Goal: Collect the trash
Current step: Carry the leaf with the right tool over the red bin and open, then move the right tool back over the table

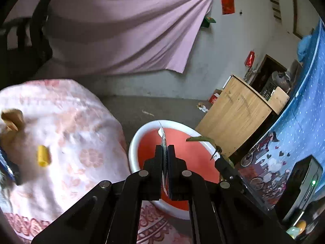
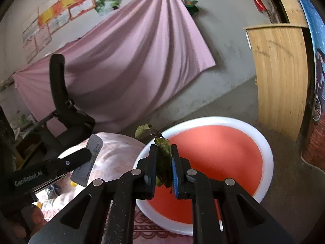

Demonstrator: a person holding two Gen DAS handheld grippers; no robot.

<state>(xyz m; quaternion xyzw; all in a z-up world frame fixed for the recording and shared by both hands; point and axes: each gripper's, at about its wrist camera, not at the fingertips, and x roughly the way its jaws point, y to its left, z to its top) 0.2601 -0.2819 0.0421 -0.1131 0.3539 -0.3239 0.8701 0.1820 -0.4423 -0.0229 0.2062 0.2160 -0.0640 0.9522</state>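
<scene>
Right wrist view, writing: "GenRobot.AI" in white letters on the side of the left gripper (image 2: 81,158); small print on the wrapper it holds is too blurred to read.
Left gripper (image 1: 165,152): fingers nearly together, pinching a thin silvery wrapper (image 1: 164,142) edge-on, its white tip sticking up above the fingertips.
Right gripper (image 2: 164,154): fingers narrow, clamped on a bunch of green leaves (image 2: 162,152), one leaf curling up above the fingertips; a blue pad (image 2: 175,179) shows on the inside of one finger.
Basin (image 2: 266,148): red inside, white rim; both grippers hang over it with their trash.
Tabletop (image 1: 67,122): pink flowered cloth, beside the basin.
On the cloth: a yellow piece (image 1: 42,155) and a brown paper scrap (image 1: 12,119).
</scene>
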